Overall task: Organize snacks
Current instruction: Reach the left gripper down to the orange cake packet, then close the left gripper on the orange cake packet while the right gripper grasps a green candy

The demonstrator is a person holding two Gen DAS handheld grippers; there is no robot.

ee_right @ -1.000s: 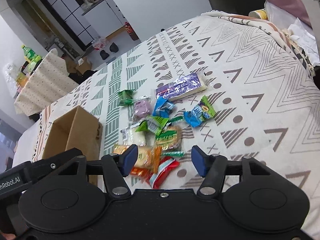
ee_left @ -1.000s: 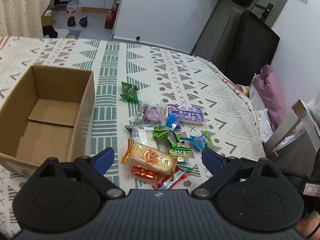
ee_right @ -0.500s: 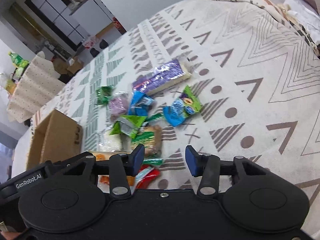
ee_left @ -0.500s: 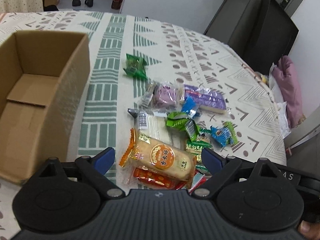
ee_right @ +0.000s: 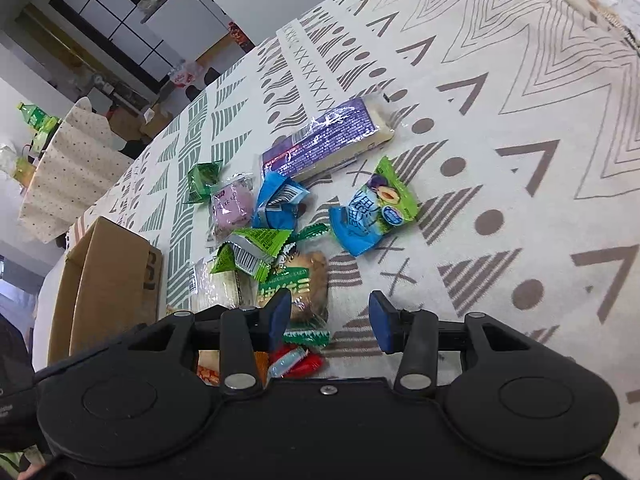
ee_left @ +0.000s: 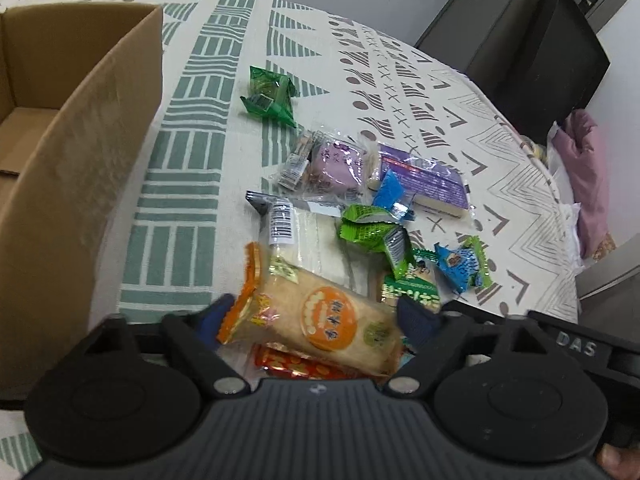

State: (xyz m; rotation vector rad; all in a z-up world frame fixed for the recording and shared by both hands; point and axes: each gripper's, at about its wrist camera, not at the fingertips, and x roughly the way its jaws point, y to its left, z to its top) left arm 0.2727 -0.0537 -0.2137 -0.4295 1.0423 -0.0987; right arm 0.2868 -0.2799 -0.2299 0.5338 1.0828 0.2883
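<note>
Several wrapped snacks lie in a pile on the patterned cloth. My left gripper (ee_left: 316, 316) is open and low over the pile, its blue fingers straddling an orange rice-cracker pack (ee_left: 320, 320) that lies over a red pack (ee_left: 296, 366). Further off are a purple bar (ee_left: 424, 184), a purple cake (ee_left: 336, 164) and a green pack (ee_left: 270, 96). An open cardboard box (ee_left: 80, 160) stands just left of the pile. My right gripper (ee_right: 329, 322) is open with only cloth between its fingers. Its left finger is beside a green-and-brown snack (ee_right: 296, 280). A blue-green plum pack (ee_right: 372, 212) lies ahead of it.
The box (ee_right: 112, 280) shows at the left in the right wrist view, and its inside looks bare. Bare cloth (ee_right: 520, 200) stretches right of the pile. A dark chair (ee_left: 540, 52) and a pink bundle (ee_left: 592, 184) sit beyond the table's far edge.
My left gripper has dropped in toward the pile, so the orange pack now lies between its fingers. My right gripper has come closer to the snacks and its fingers have narrowed.
</note>
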